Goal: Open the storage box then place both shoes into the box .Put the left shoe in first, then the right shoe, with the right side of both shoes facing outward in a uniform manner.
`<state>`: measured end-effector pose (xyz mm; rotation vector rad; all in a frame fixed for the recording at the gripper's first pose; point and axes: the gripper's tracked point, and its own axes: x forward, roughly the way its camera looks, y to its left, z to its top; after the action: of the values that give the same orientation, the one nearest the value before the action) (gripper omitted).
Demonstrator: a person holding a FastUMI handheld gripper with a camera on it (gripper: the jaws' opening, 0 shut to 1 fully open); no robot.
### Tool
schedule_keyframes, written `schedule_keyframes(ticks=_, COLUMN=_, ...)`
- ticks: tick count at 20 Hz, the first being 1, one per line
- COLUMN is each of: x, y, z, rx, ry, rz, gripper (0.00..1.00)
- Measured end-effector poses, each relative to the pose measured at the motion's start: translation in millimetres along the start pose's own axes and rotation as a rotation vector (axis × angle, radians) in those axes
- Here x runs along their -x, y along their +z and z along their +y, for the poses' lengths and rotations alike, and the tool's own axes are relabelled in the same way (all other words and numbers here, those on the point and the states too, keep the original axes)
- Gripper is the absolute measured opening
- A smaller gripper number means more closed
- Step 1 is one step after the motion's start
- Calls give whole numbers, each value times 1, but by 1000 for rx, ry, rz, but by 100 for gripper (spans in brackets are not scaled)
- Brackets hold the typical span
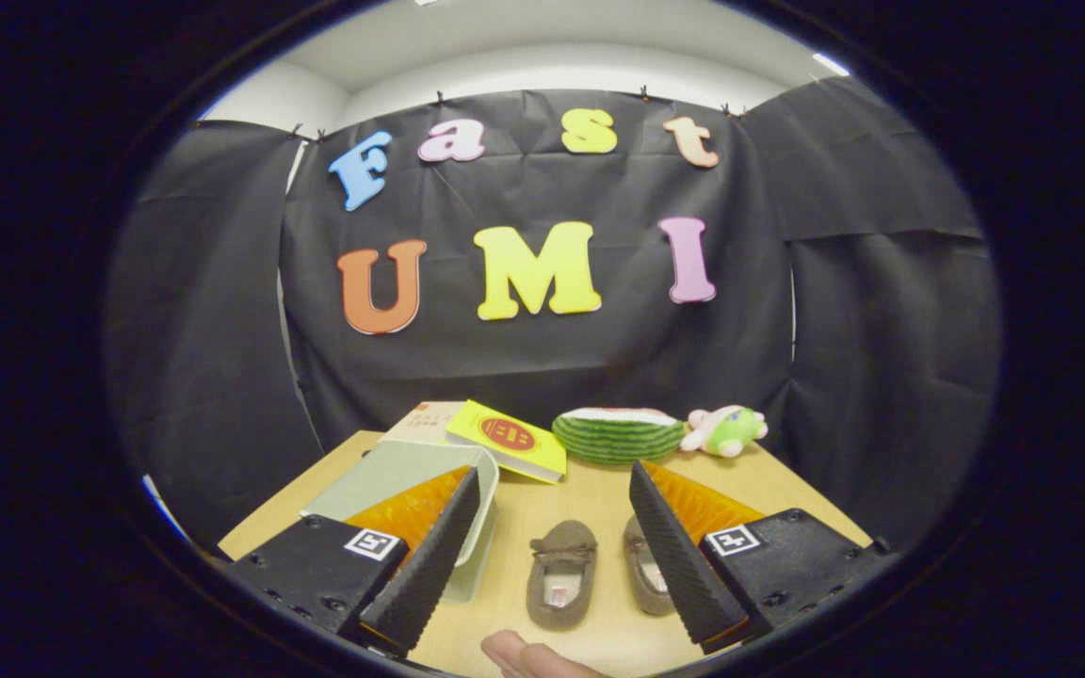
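Between our two fingers, which we are holding wide apart and gripping nothing with, the gripper [552, 556] is hovering above a light wooden tabletop [590, 499]. We are seeing a pair of small brown soft slipper-like shoes lying side by side on that table, toes pointing away from us: one brown shoe [559, 574] is sitting squarely in the gap between the fingers, and the second brown shoe [644, 565] is lying just beside it, partly hidden behind one finger. We are also noticing a fingertip of a person's hand [528, 654] poking in at the near edge of the table, close to the heel of the first shoe but apart from it. Beside the shoes, partly behind the other finger, a pale green rectangular plastic storage box [411, 476] is resting on the table; we cannot tell whether its lid is on or off. Beyond the box, a yellow book with a red oval mark on its cover [510, 440] is lying tilted, overlapping a pale cream book [425, 422] behind it. Next to the books, further along the far edge of the table, a plush watermelon slice with green stripes and a pale top [620, 435] is sitting, and just beside it a small pink and green plush toy [724, 429] is lying. Behind everything, black cloth is hanging as the booth wall [222, 330].
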<state>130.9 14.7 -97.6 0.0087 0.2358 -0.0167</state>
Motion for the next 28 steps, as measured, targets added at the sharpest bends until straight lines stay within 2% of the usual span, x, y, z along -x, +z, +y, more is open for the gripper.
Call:
schedule_keyframes(ticks=4, x=-61, y=-19, z=-4, rx=-15, ry=-14, rz=85, gripper=100)
schedule_keyframes(ticks=7, x=-98, y=-36, z=14, rx=-85, ry=72, rz=178, gripper=100)
schedule_keyframes(ticks=10, x=-129, y=-46, z=17, rx=-106, ry=114, rz=226, gripper=100)
schedule_keyframes(ticks=16, x=-163, y=-73, z=51, rx=-356, ry=425, rz=405, gripper=100)
schedule_keyframes(ticks=20, x=-172, y=-99, z=69, rx=-468, ry=614, rz=554, gripper=99)
schedule_keyframes(ticks=26, x=-179, y=-95, z=79, rx=-644, ry=840, rz=619, gripper=99)
schedule_keyframes(ticks=28, x=-184, y=-97, z=84, rx=-750, ry=876, rz=692, gripper=99)
